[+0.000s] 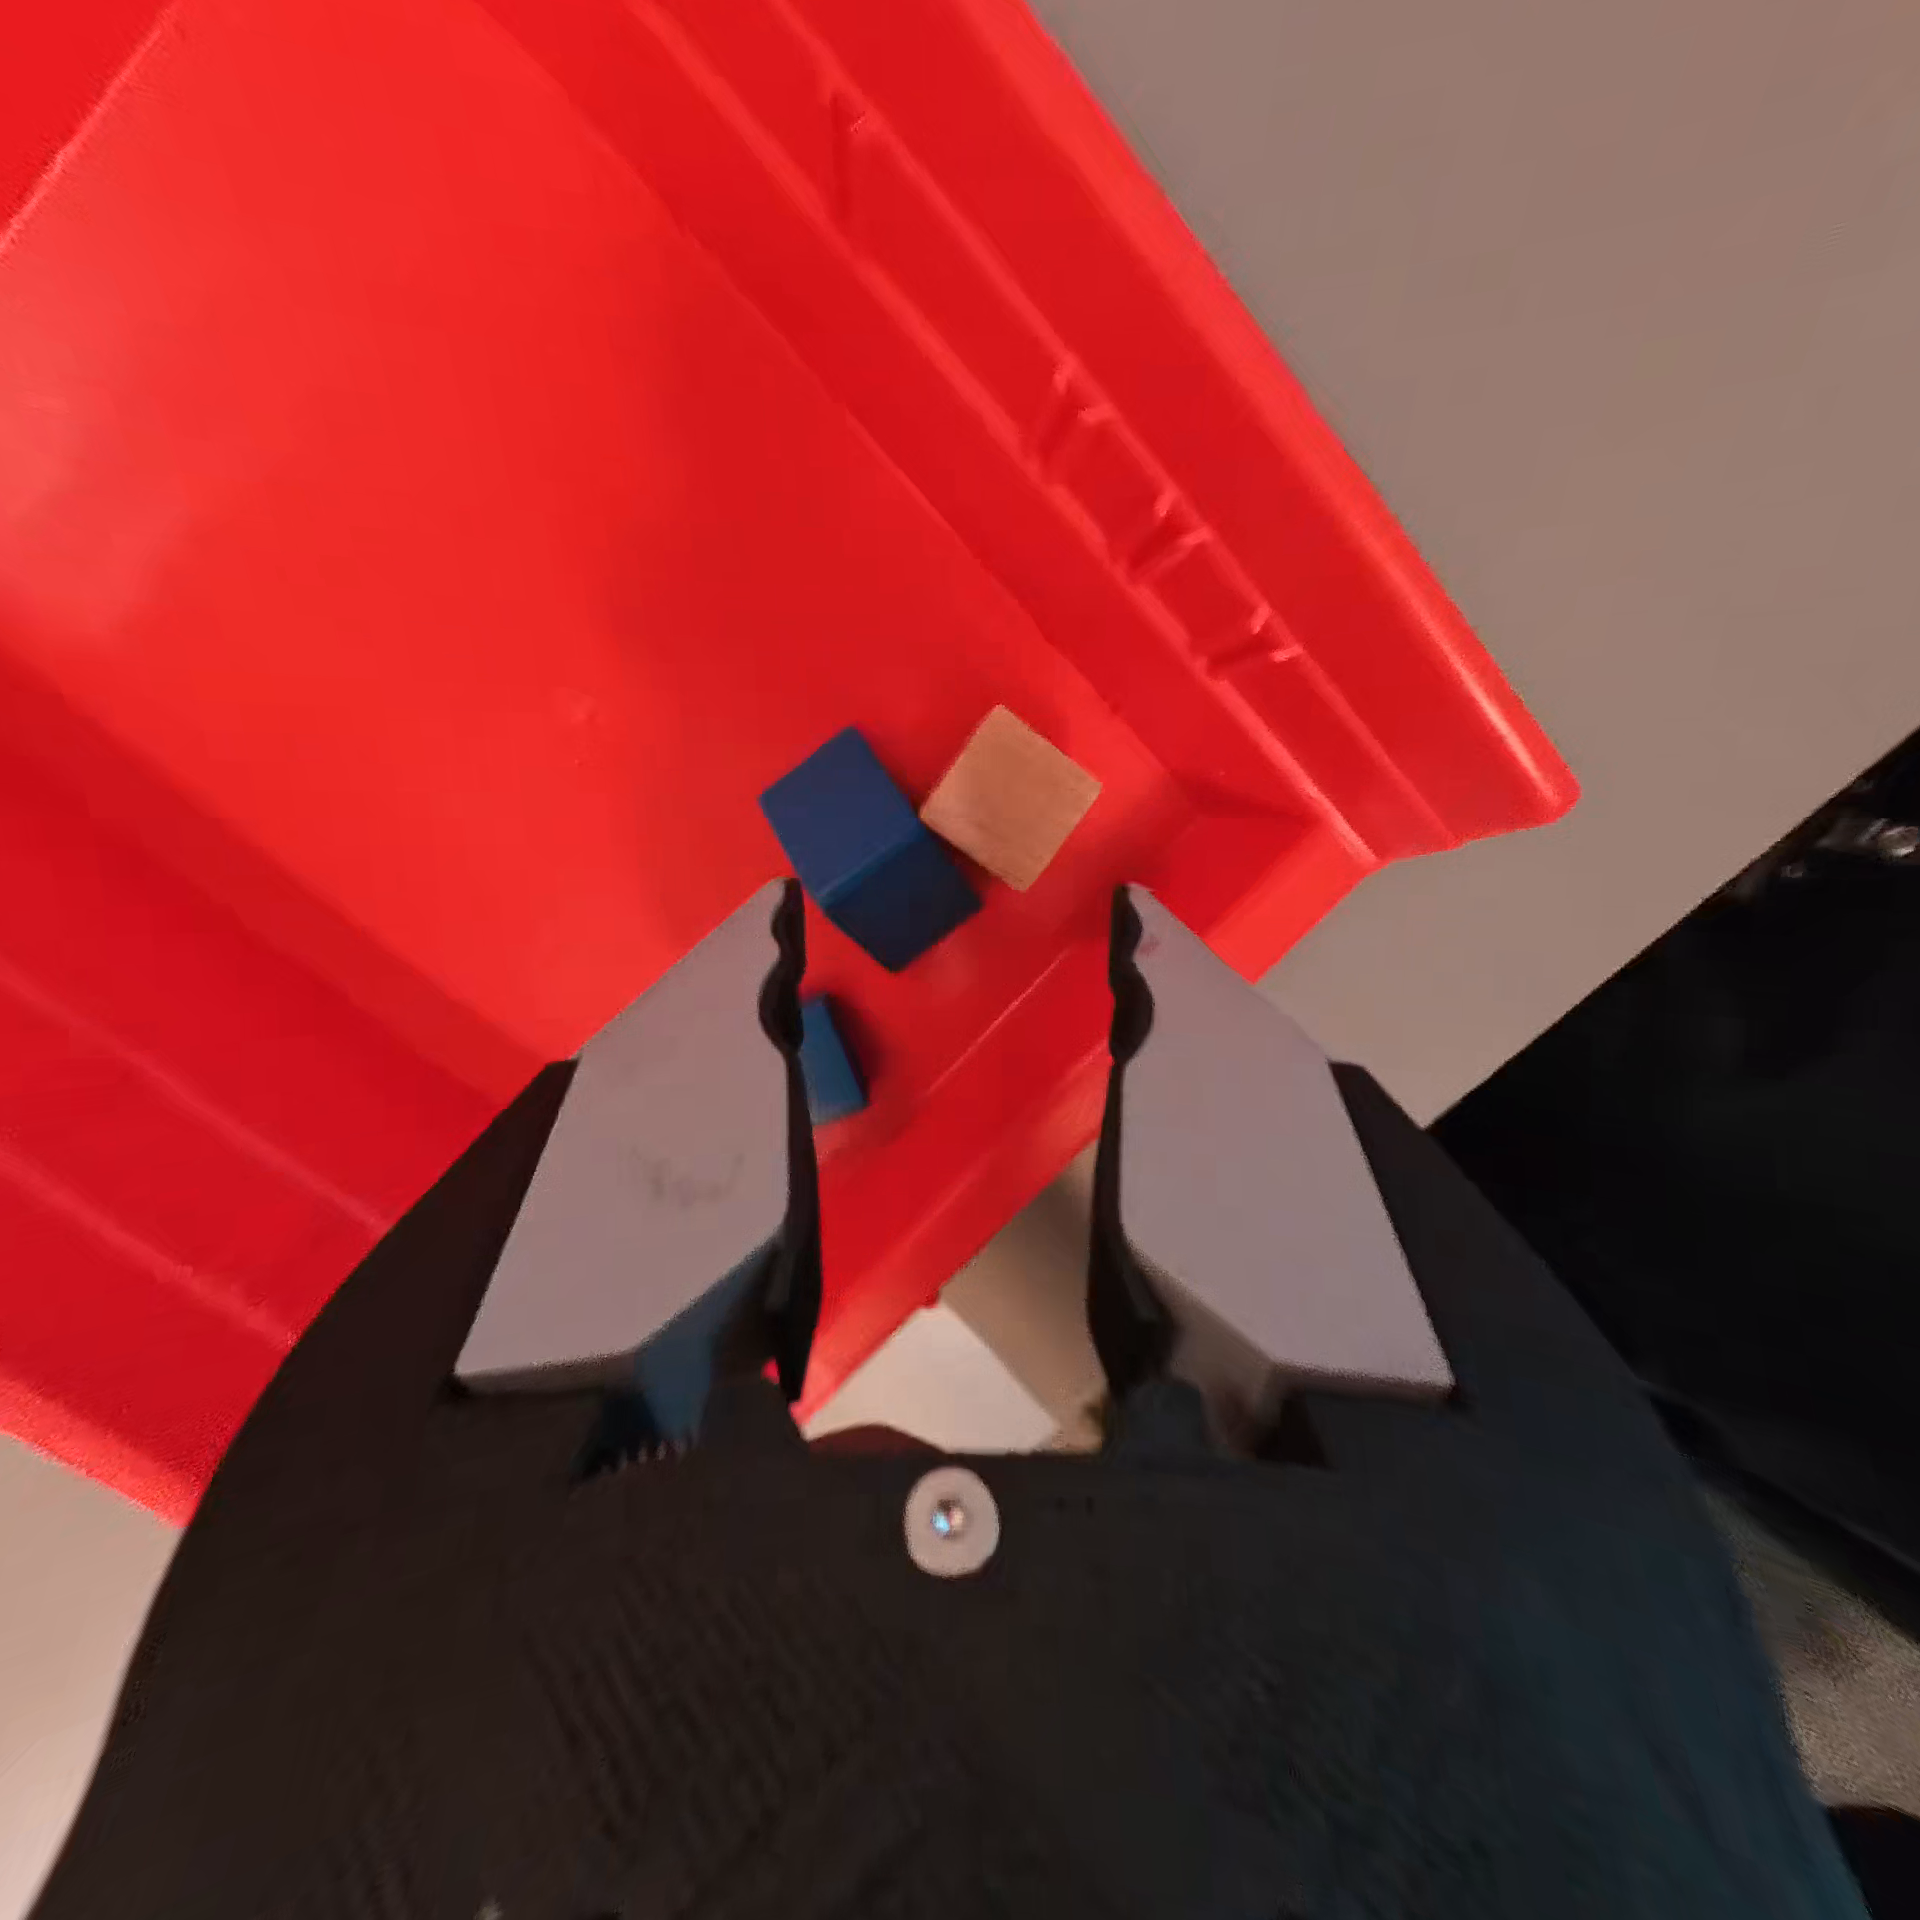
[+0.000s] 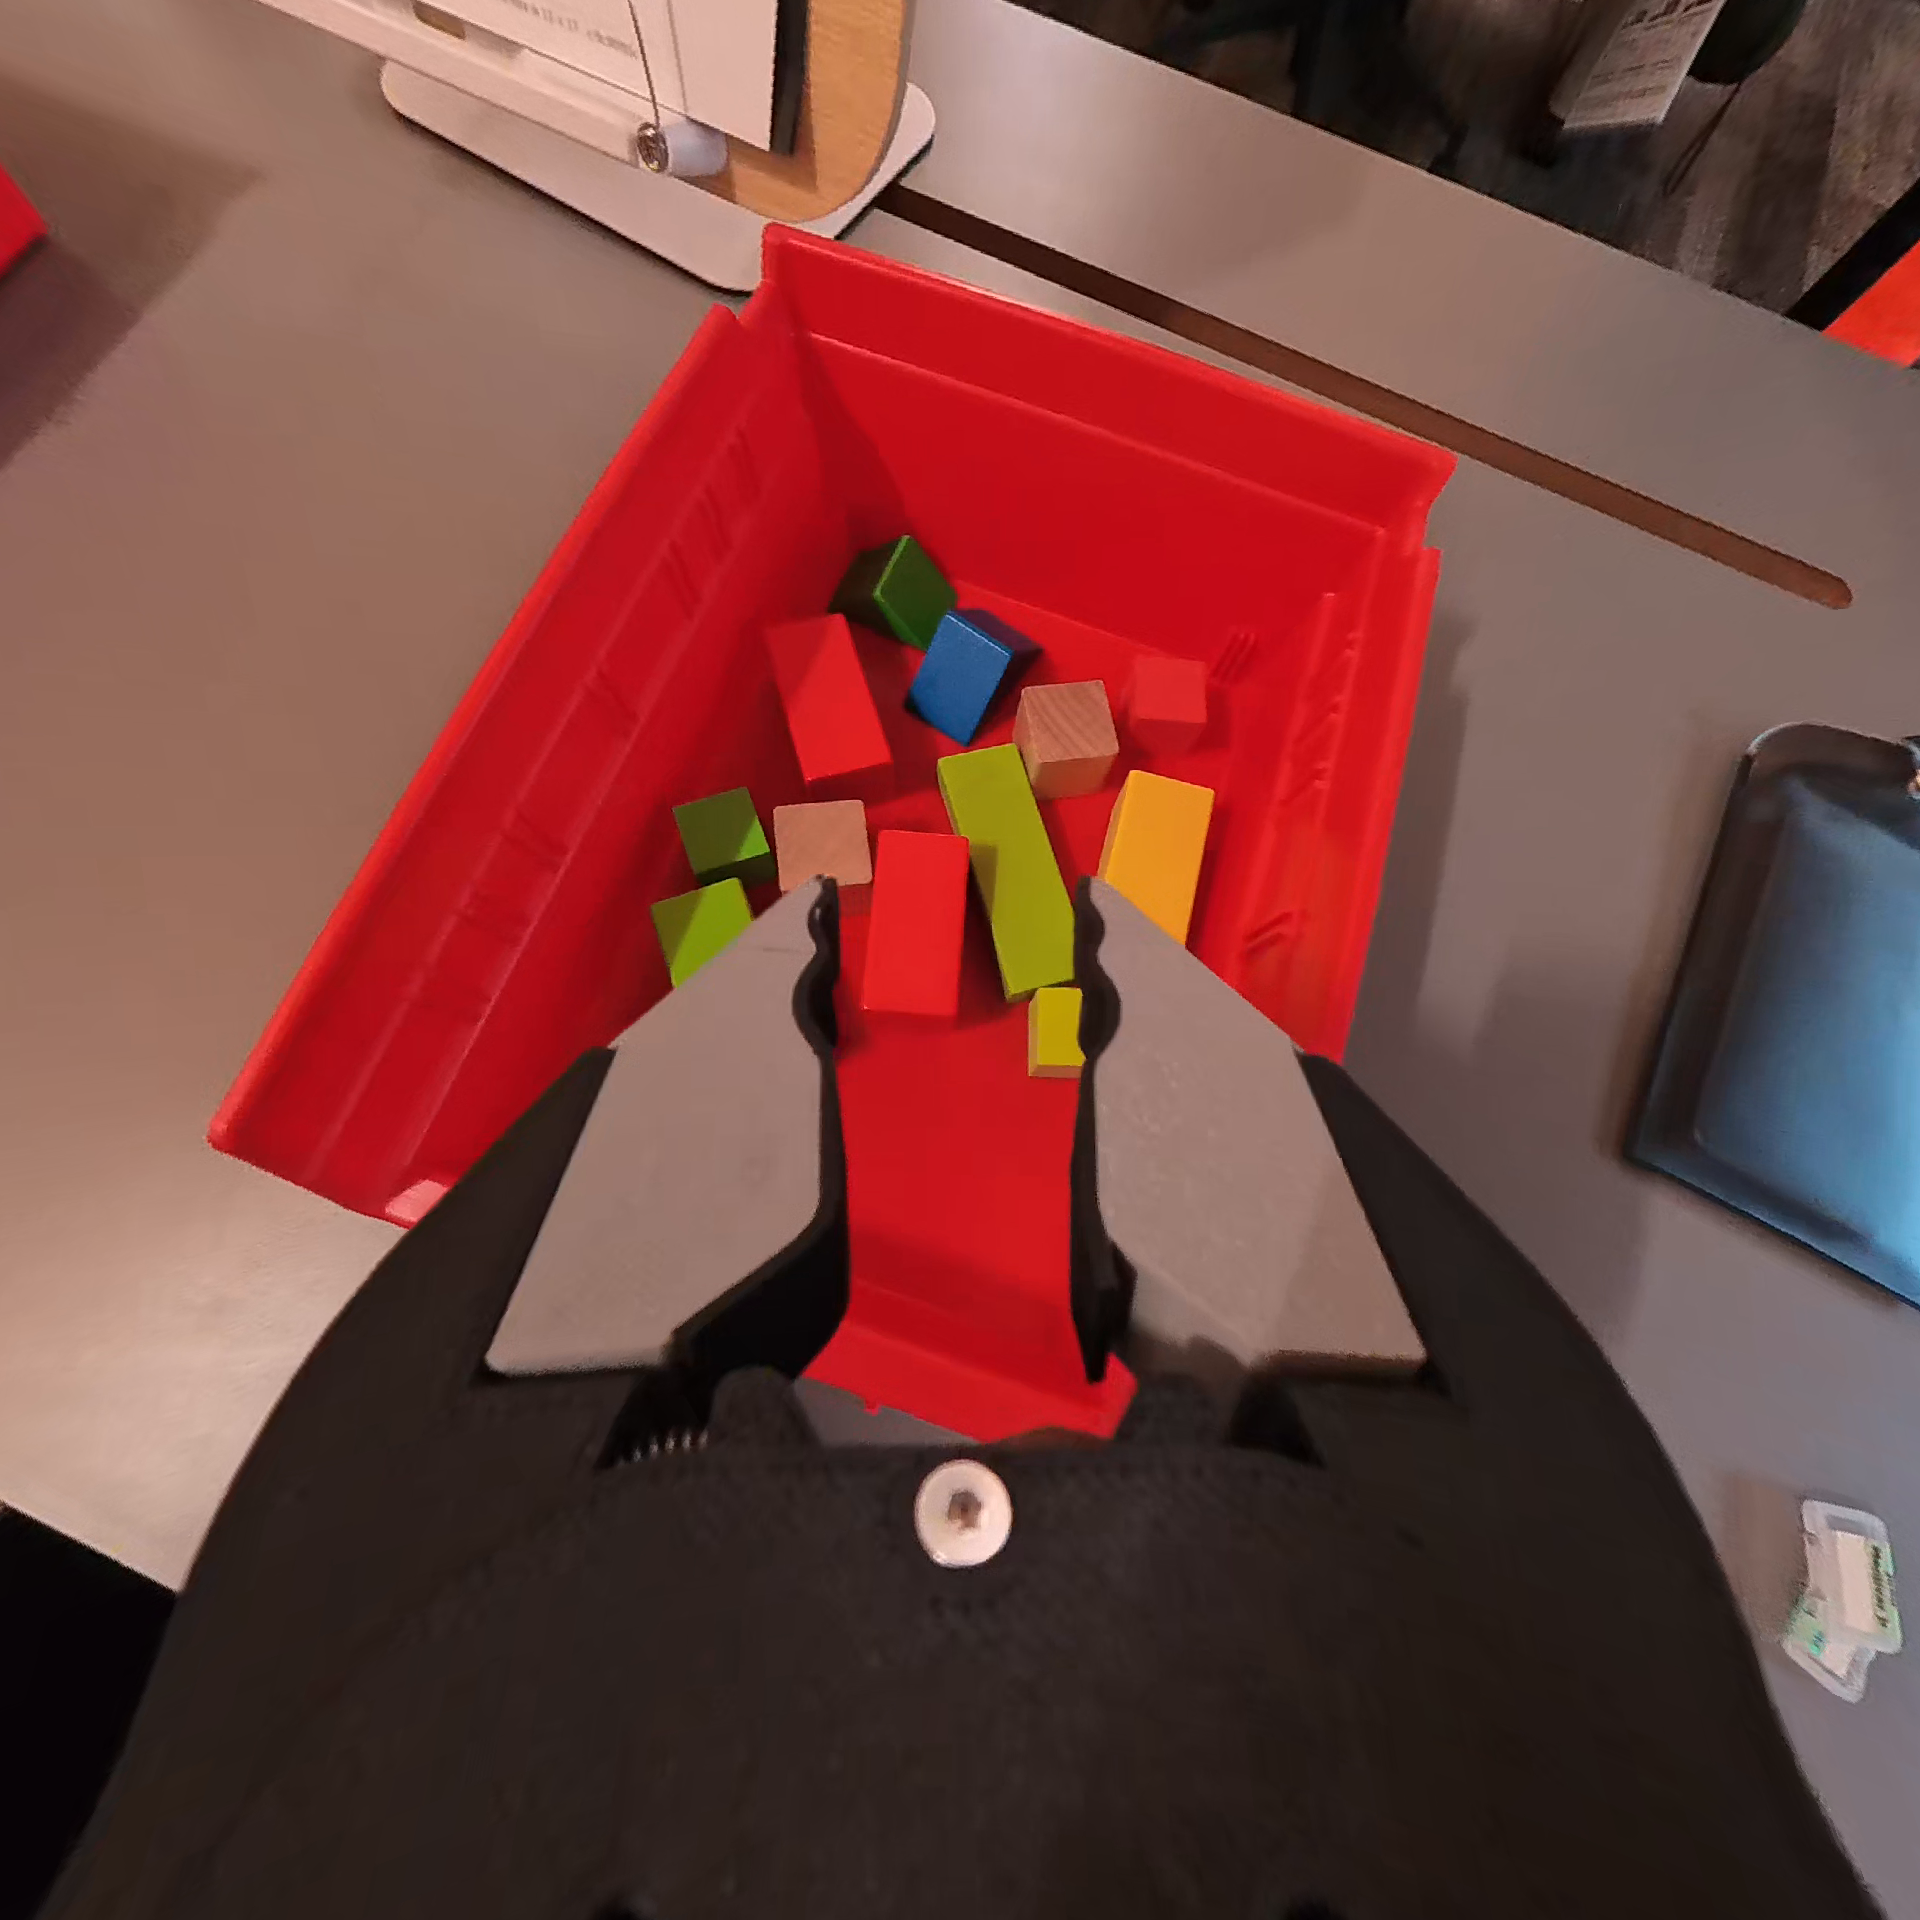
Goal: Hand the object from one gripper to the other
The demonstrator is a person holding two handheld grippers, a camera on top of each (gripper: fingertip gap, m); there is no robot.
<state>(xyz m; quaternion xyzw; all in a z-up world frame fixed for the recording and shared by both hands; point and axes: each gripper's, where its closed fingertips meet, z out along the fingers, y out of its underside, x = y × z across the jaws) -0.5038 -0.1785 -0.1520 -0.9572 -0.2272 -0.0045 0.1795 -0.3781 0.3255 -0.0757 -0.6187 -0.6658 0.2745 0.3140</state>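
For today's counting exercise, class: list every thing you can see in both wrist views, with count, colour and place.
Bin: one, red, on the table, under the right gripper.
Second bin: one, red, under the left gripper.
Blocks in the first bin: three red, five green, two plain wood, one blue, one orange.
Blocks in the second bin: two blue, one plain wood.
Table: one, grey.
Tray: one, blue, right on the table.
Stand: one, white, far edge.
Packet: one, clear, near right.
Left gripper: jaws open, empty.
Right gripper: jaws open, empty.
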